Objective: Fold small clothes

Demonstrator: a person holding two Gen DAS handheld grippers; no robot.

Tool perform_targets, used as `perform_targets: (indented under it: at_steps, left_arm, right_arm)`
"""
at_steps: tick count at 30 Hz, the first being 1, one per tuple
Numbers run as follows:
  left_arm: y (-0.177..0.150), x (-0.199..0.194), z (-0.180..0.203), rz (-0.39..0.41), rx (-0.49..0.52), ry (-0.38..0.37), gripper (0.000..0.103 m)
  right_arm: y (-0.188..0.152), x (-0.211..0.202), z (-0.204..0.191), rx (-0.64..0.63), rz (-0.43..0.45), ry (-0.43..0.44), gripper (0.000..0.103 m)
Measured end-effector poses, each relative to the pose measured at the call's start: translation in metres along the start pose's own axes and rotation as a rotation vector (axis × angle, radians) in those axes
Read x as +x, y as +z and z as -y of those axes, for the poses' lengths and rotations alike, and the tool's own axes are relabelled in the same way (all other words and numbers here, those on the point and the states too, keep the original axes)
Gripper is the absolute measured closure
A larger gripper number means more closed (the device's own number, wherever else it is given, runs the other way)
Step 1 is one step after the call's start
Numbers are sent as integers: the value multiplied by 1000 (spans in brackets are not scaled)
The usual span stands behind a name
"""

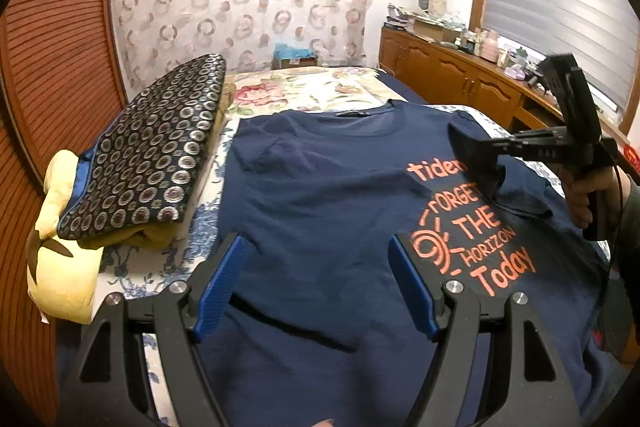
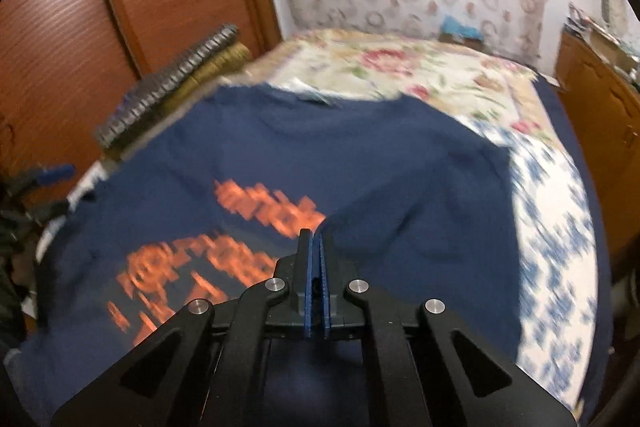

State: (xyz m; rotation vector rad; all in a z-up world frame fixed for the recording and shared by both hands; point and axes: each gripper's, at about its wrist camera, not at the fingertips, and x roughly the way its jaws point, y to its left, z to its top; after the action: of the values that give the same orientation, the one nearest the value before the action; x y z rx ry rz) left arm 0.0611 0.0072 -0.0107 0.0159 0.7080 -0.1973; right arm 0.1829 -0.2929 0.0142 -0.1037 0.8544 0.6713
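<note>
I have the navy T-shirt (image 1: 320,195) lying flat on the bed (image 1: 304,83), collar toward the far edge, orange lettering facing up. My left gripper (image 1: 316,259) hovers over the near part of the shirt with its jaws wide and nothing between them. My right gripper (image 2: 316,247) has its jaws pressed together; in the left wrist view it sits at the shirt's right sleeve, where the cloth rises in a small peak at its tip, though I cannot tell if cloth is pinched. A stack of folded clothes (image 1: 148,163) rests along the bed's left edge, beside the shirt.
</note>
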Motion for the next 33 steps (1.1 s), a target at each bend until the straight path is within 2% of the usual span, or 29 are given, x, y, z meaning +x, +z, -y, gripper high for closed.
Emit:
perform_targets:
  at_steps: [3,6,7,9,11,16,21,25,30,33]
  left_arm:
    - [0,1,-7,2,-1,9,30]
    - [3,5,-13,-1,2,25,30]
    - [5,7,-15,-4,-2,24,30]
    - [10,10,-20,-7,-3,26,30]
    - [16,15,-23,-10,3,34,30]
    - [36,25,-31,-11,9,27,30]
    - [63,45,-33,-36,39,30,30]
    - [84,67,-35,-61,42,23,34]
    - [104,100,-32,-118,49,24,48]
    - [113,120,-32,-159,44,41,51]
  right_arm:
    - [18,15,-12,0,-2,37,102]
    - [27,27,-18,-13,-4,37,101]
    - [29,30,-19,-18,-3,49,98]
    - [32,31,-18,-31,3,47,73]
    - [34,30,-12,-37,6,14,66]
    - [32,20,11,-92,6,-127,65]
    - [26,21,48,-82,-21,-182,65]
    - [24,35,72,-45,-50,-192,65]
    - [23,50,78,-49,-83,-181,65]
    - [21,51,80,-57,-75,-175,65]
